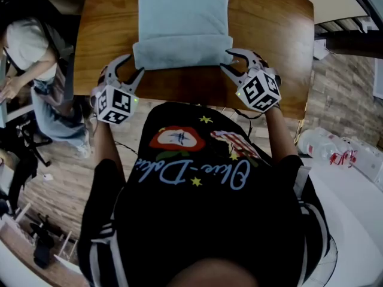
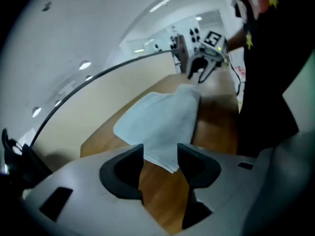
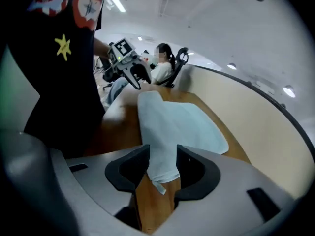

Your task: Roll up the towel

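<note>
Towel [image 1: 182, 23]: partly rolled at table's [image 1: 108, 17] near edge, roll axis left–right | left gripper [image 1: 134, 64]: released, beside left end | right gripper [image 1: 227, 60]: released, at right end, equally near

A brown wooden table [image 1: 108, 34] with rounded corners is seen from above, and a pale blue cloth towel [image 1: 182, 17] is laid directly on its middle. The towel's near end is rolled into a thick band, just short of the table's near edge.
</note>
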Tool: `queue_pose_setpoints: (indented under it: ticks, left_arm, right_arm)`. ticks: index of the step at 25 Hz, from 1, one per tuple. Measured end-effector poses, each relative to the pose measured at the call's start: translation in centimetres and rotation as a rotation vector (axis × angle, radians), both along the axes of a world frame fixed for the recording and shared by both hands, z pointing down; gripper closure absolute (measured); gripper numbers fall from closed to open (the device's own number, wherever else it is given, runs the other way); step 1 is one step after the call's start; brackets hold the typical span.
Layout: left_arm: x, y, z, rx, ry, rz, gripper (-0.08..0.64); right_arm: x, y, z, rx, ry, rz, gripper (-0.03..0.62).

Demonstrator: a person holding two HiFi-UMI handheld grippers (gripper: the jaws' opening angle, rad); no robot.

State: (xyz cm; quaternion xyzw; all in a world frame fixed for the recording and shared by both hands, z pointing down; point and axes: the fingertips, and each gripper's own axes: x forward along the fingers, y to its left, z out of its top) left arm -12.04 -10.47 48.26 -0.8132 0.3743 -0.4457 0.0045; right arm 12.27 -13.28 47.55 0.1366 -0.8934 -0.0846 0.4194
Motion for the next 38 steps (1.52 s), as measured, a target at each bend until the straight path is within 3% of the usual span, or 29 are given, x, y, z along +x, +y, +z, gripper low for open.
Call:
queue_pose_setpoints:
  ticks: [3,7,11,12,13,15,21,26,30,38]
  left_arm:
    - [2.0,1.6,2.8,-0.051,-0.104,0.096,0.348]
    - [2.8,1.7,5.7,-0.099,-0.156,0.150,0.348]
    - [3.0,1.6,6.7,-0.127,-0.194,0.200,0.364]
    - [3.0,1.6,6.7,-0.128,-0.200,0.202,0.395]
    - [2.9,1.5,6.6,-0.122,-0.206,0.198,0.496]
    - [2.6,1.6,6.4,-0.115,-0.197,0.181,0.520]
    - [3.0,3.8,5.1,-0.171,-0.130,0.194,0.528]
    - [3.3,6.7,3.1,-0.347,0.046,0.174,0.528]
    - [2.8,6.6,1.6,-0.452,0.104,0.149,0.529]
    - [1.9,1.1,0.2,-0.384,0.101,0.115,0.528]
  right_arm:
    - [0.0,1.1,2.3,0.001,0.108,-0.078,0.453]
    - [0.0,0.9,5.0,-0.003,0.210,-0.105,0.446]
    - [-0.3,0.6,6.5,-0.033,0.251,-0.107,0.447]
    - [-0.3,0.6,6.7,-0.049,0.254,-0.105,0.448]
    - [-0.2,0.7,6.7,-0.067,0.253,-0.101,0.464]
    - [-0.1,1.0,6.5,-0.102,0.236,-0.092,0.535]
    - [0.7,3.3,4.6,-0.242,0.137,-0.092,0.551]
    - [1.2,6.2,3.0,-0.462,0.018,-0.070,0.552]
    - [1.1,5.8,1.4,-0.552,-0.090,-0.013,0.552]
    - [0.4,1.2,-0.2,-0.560,-0.229,0.158,0.552]
